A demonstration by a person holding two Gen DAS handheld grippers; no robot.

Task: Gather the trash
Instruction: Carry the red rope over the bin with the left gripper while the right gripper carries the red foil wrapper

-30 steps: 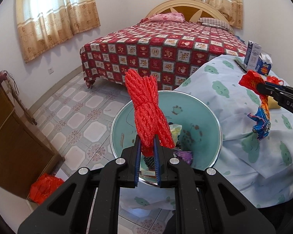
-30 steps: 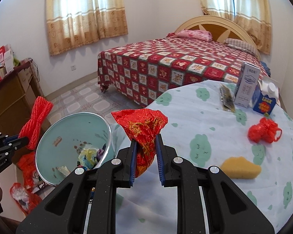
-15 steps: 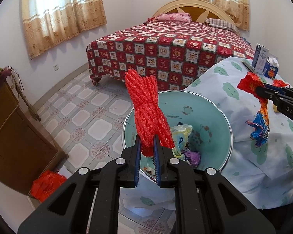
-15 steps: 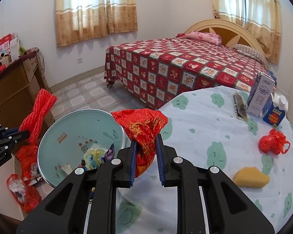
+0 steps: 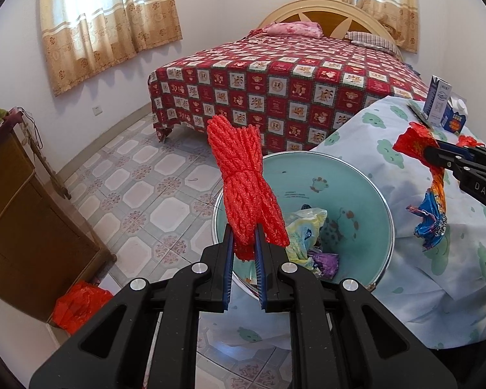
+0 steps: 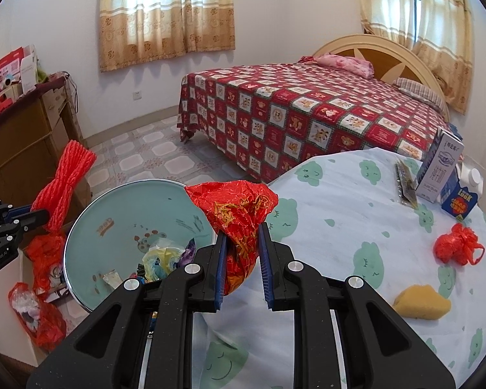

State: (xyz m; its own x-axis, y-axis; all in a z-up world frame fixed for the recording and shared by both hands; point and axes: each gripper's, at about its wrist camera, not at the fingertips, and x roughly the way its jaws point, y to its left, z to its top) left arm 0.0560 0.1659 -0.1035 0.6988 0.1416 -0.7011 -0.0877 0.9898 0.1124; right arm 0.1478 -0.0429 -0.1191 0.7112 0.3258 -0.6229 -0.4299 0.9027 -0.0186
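Red foam netting bundle (image 5: 243,188) sits clamped in the left hand-held gripper (image 5: 244,253) over the teal round bin (image 5: 350,178); the right hand-held gripper (image 6: 242,253) pinches a crumpled red foil wrapper (image 6: 239,210).

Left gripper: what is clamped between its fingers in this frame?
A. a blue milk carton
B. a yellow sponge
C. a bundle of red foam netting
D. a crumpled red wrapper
C: the left gripper is shut on the red foam netting, which stands upright above the teal trash bin; the crumpled red wrapper sits in the right gripper.
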